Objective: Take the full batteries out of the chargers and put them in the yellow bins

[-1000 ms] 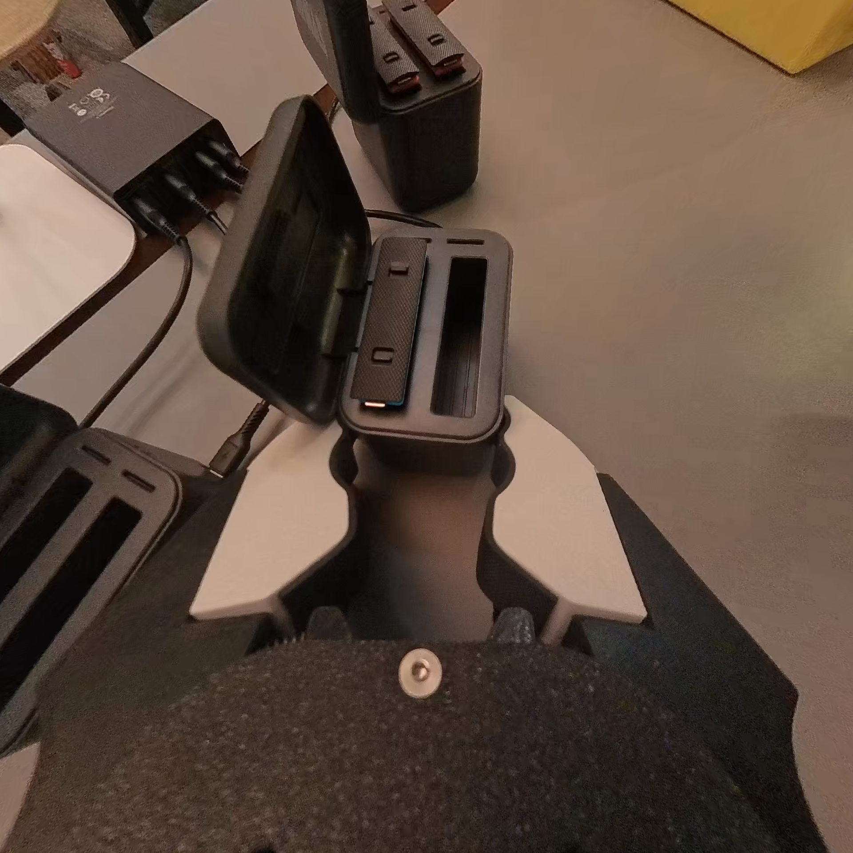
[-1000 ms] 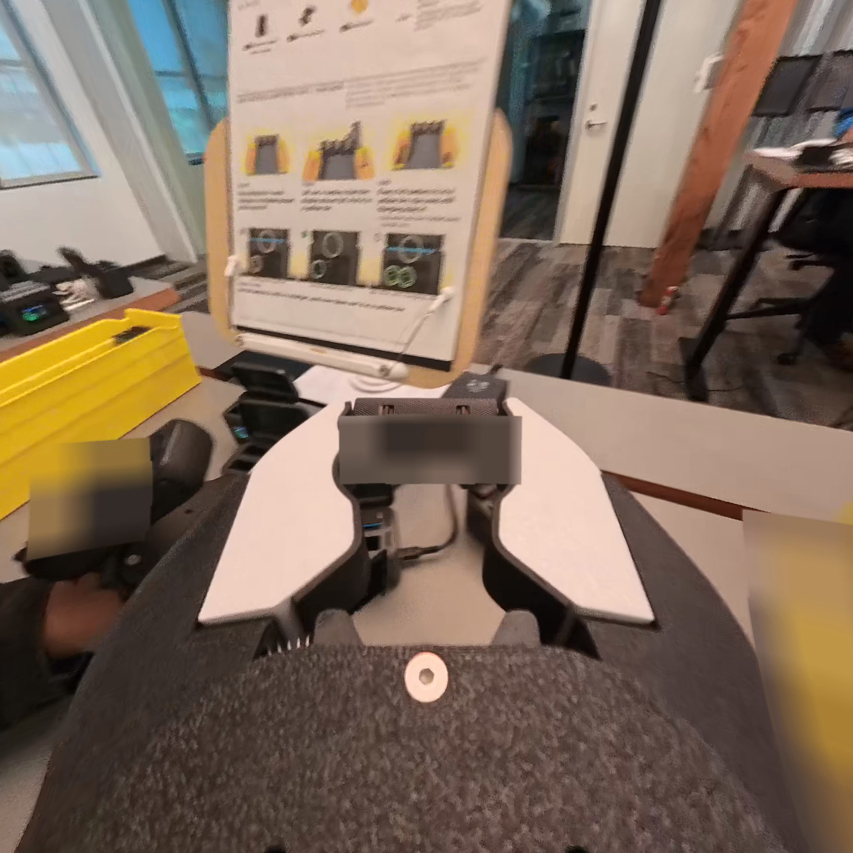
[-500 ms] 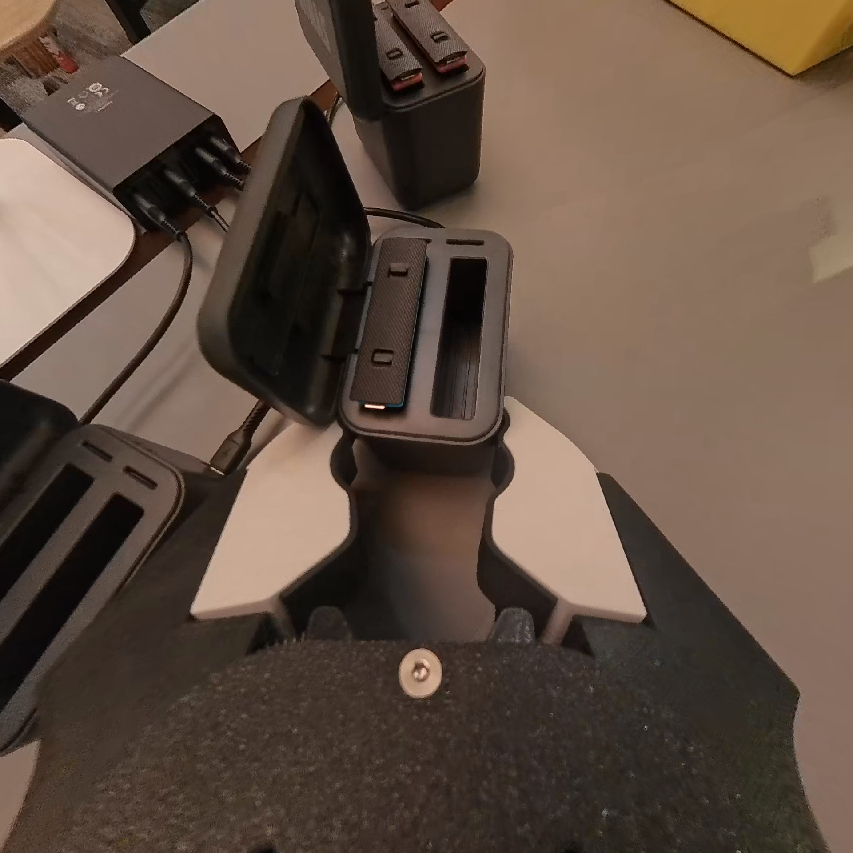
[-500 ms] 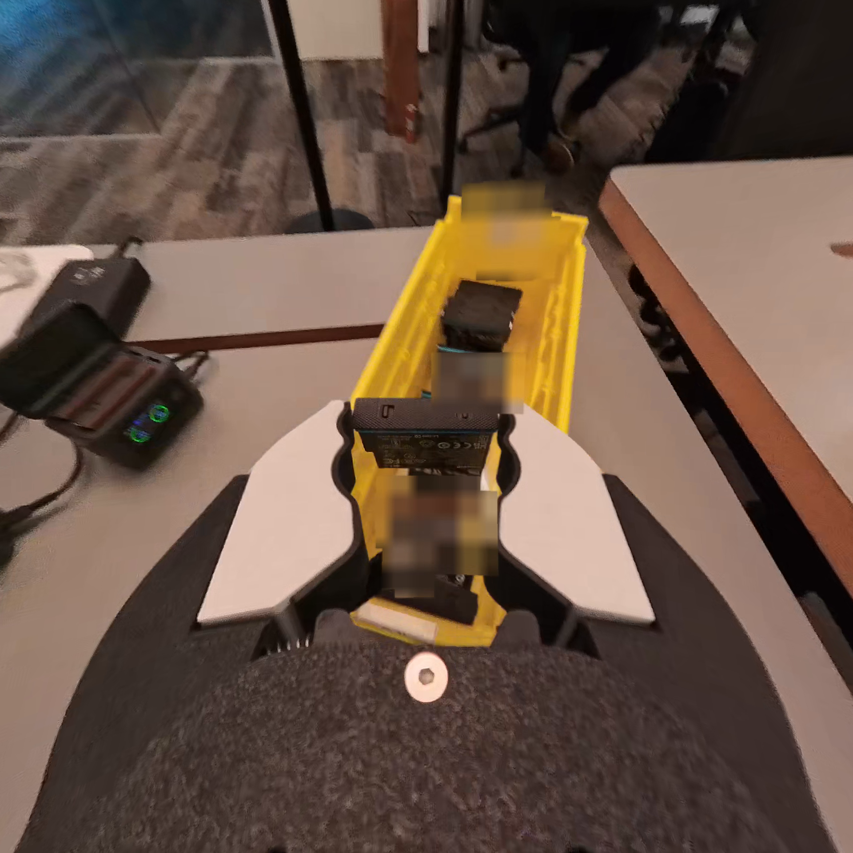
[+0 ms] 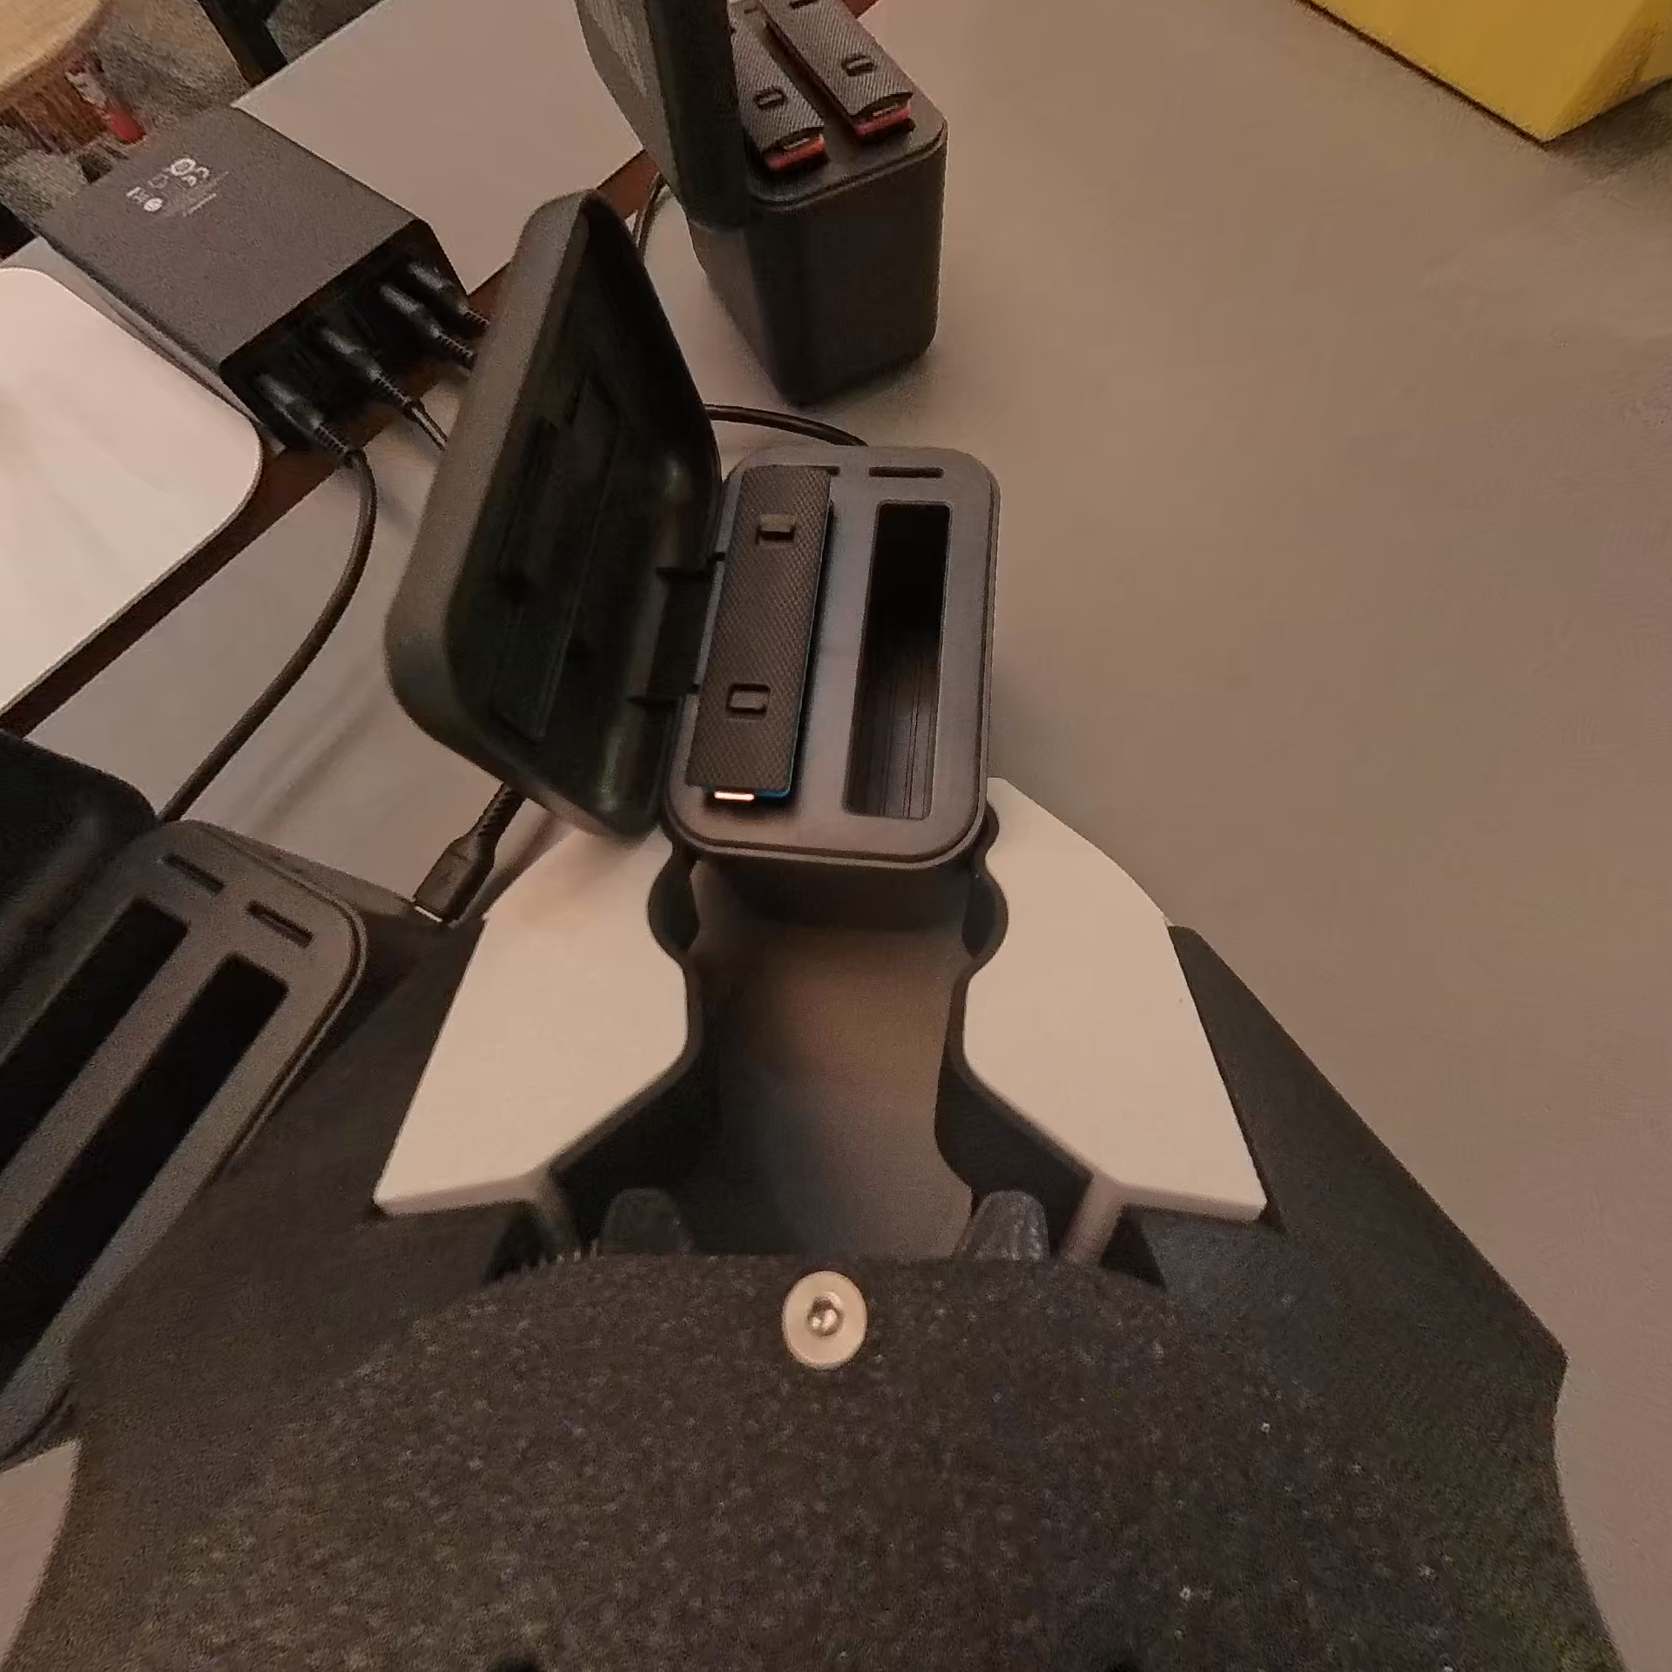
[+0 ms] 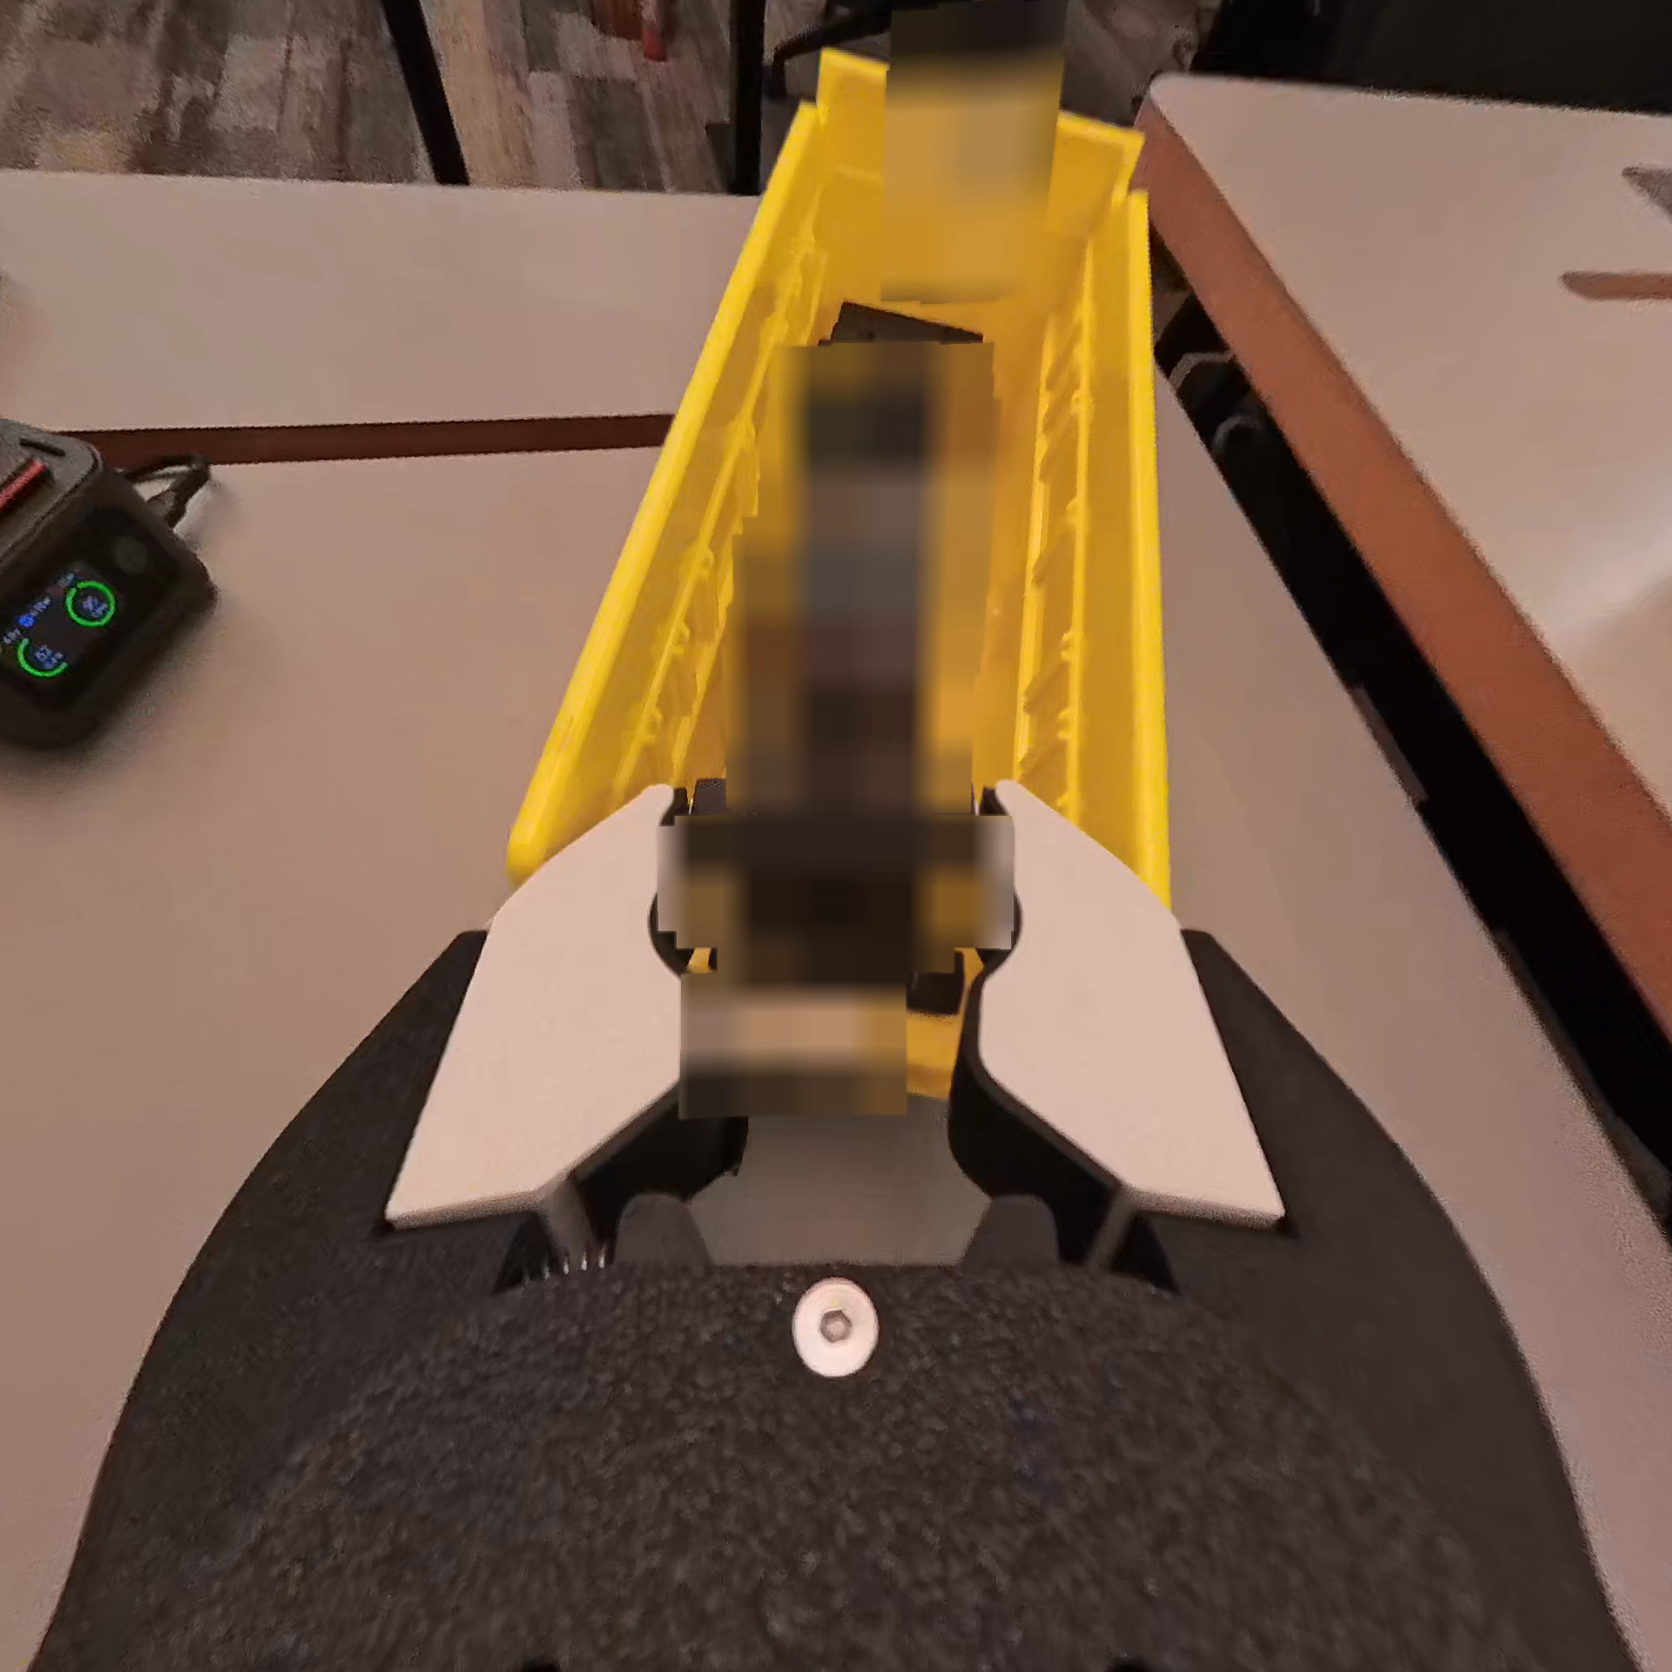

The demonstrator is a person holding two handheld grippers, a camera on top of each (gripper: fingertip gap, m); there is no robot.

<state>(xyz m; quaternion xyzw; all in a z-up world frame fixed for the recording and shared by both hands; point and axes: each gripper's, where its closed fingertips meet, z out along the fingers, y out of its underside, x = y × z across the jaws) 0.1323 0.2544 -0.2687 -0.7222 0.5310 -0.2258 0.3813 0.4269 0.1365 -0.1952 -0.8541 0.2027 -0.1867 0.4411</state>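
Observation:
In the left wrist view my left gripper [image 5: 828, 859] is shut on the body of a black charger [image 5: 837, 633] with its lid [image 5: 543, 543] open. A black battery [image 5: 760, 633] sits in its left slot; its right slot [image 5: 896, 651] is empty. In the right wrist view my right gripper [image 6: 832, 869] is shut on a black battery [image 6: 708, 801], mostly hidden by a mosaic patch, over the near end of the long yellow bin [image 6: 651, 633]. Dark batteries [image 6: 905, 326] lie farther along in the bin.
Another charger [image 5: 841, 271] holding two red-tipped batteries stands behind the held one. An empty charger [image 5: 136, 995] lies at the left, and a black power hub [image 5: 235, 235] with cables at top left. A charger with green rings [image 6: 63, 633] stands left of the bin. A second table [image 6: 1448, 271] is at the right. The black power hub [image 5: 235, 235] is about 20 cm from my left fingertips and 35 cm from my right.
My right gripper swung with the battery from facing the poster to the yellow bin, then closer and lower over its near end. The left gripper has stayed on the charger.

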